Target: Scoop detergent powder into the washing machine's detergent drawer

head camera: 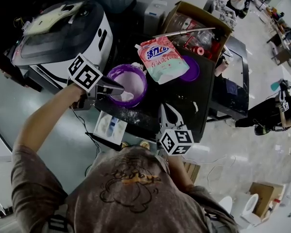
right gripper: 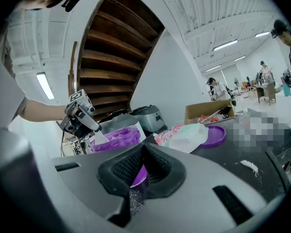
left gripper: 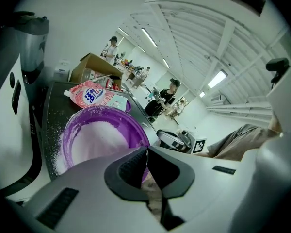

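Observation:
A purple tub (head camera: 142,79) of white detergent powder (left gripper: 97,141) stands on the black table (head camera: 194,123). My left gripper (head camera: 120,89) reaches over its near rim, shut on a white scoop (head camera: 127,97) whose blade is down in the powder. In the right gripper view the scoop (right gripper: 99,138) dips into the tub (right gripper: 120,139). My right gripper (head camera: 164,108) hovers over the table to the right of the tub, shut, with nothing held. A white drawer (head camera: 109,126) with compartments sticks out below the table's near edge.
A pink and green detergent bag (head camera: 162,57) lies behind the tub, partly on a purple lid (head camera: 194,70). A cardboard box (head camera: 200,27) sits at the back right. A white and black machine (head camera: 63,38) stands left. Spilled powder (head camera: 132,113) dots the table.

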The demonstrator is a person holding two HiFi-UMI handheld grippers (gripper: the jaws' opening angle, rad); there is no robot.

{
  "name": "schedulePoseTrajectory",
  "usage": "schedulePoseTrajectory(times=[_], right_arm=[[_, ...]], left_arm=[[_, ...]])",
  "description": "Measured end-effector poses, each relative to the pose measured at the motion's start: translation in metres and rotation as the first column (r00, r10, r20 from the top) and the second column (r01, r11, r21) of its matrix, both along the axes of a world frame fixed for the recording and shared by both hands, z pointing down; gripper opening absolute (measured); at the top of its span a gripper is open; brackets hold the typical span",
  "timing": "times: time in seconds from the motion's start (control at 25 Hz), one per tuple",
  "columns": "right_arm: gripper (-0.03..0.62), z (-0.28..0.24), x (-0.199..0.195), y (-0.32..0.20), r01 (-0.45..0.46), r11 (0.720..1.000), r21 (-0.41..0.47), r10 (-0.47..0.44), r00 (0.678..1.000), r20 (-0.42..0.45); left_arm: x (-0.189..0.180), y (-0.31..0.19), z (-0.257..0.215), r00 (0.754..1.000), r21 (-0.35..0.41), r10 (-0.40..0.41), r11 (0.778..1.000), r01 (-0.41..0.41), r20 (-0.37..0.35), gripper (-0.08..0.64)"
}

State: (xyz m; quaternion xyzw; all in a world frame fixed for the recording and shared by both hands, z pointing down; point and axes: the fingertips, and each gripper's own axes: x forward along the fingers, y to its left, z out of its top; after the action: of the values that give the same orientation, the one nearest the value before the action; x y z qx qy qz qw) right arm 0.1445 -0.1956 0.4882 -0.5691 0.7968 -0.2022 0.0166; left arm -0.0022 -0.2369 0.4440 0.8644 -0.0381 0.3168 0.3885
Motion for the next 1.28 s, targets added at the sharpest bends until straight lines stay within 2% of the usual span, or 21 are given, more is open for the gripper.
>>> schedulePoseTrajectory(times=[0.32, 0.52, 0.64, 0.76, 0.8, 0.92, 0.96, 1.04, 1.08, 1.12, 1.28], right_arm=[[0.002, -0.001, -0.005, -0.001, 0.018, 1.000, 0.002, -0.018, 1.000, -0.009], [0.002, -0.004, -0.008, -0.001, 0.030, 1.000, 0.003, -0.030, 0.999, -0.018], [0.002, -0.004, -0.011, -0.002, 0.038, 0.999, 0.003, -0.038, 0.999, -0.022], [0.002, -0.005, -0.015, -0.003, 0.049, 0.999, 0.005, -0.048, 0.999, -0.020], [0.002, -0.005, -0.016, -0.004, 0.053, 0.999, 0.006, -0.053, 0.998, -0.021], [0.002, -0.006, -0.022, -0.005, 0.067, 0.998, 0.005, -0.067, 0.997, -0.027], [0.002, -0.006, -0.024, -0.006, 0.072, 0.997, 0.005, -0.072, 0.997, -0.029], [0.002, -0.007, -0.027, -0.006, 0.080, 0.997, 0.006, -0.080, 0.996, -0.032], [0.002, -0.007, -0.029, -0.006, 0.085, 0.996, 0.006, -0.084, 0.996, -0.033], [0.002, -0.007, -0.031, -0.006, 0.089, 0.996, 0.006, -0.088, 0.996, -0.034], [0.002, -0.008, -0.039, -0.008, 0.108, 0.994, 0.006, -0.108, 0.993, -0.043]], left_arm=[[-0.007, -0.007, -0.002, 0.988, -0.062, -0.133, 0.990, 0.128, -0.085, 0.023], [-0.013, -0.015, -0.007, 0.963, -0.084, -0.229, 0.972, 0.219, -0.142, 0.023], [-0.018, -0.022, -0.011, 0.942, -0.071, -0.285, 0.958, 0.277, -0.176, 0.023], [-0.022, -0.031, -0.022, 0.928, 0.007, -0.297, 0.952, 0.306, -0.225, 0.023], [-0.025, -0.034, -0.024, 0.919, 0.012, -0.314, 0.945, 0.326, -0.240, 0.023], [-0.035, -0.037, -0.027, 0.873, -0.039, -0.399, 0.913, 0.405, -0.280, 0.023], [-0.037, -0.036, -0.028, 0.849, -0.087, -0.440, 0.896, 0.434, -0.292, 0.023], [-0.040, -0.028, -0.030, 0.779, -0.246, -0.553, 0.832, 0.497, -0.296, 0.023], [-0.041, -0.024, -0.030, 0.750, -0.297, -0.593, 0.802, 0.518, -0.293, 0.023], [-0.044, -0.023, -0.030, 0.733, -0.313, -0.614, 0.786, 0.533, -0.295, 0.023], [-0.057, -0.026, -0.033, 0.681, -0.292, -0.659, 0.752, 0.591, -0.319, 0.023]])
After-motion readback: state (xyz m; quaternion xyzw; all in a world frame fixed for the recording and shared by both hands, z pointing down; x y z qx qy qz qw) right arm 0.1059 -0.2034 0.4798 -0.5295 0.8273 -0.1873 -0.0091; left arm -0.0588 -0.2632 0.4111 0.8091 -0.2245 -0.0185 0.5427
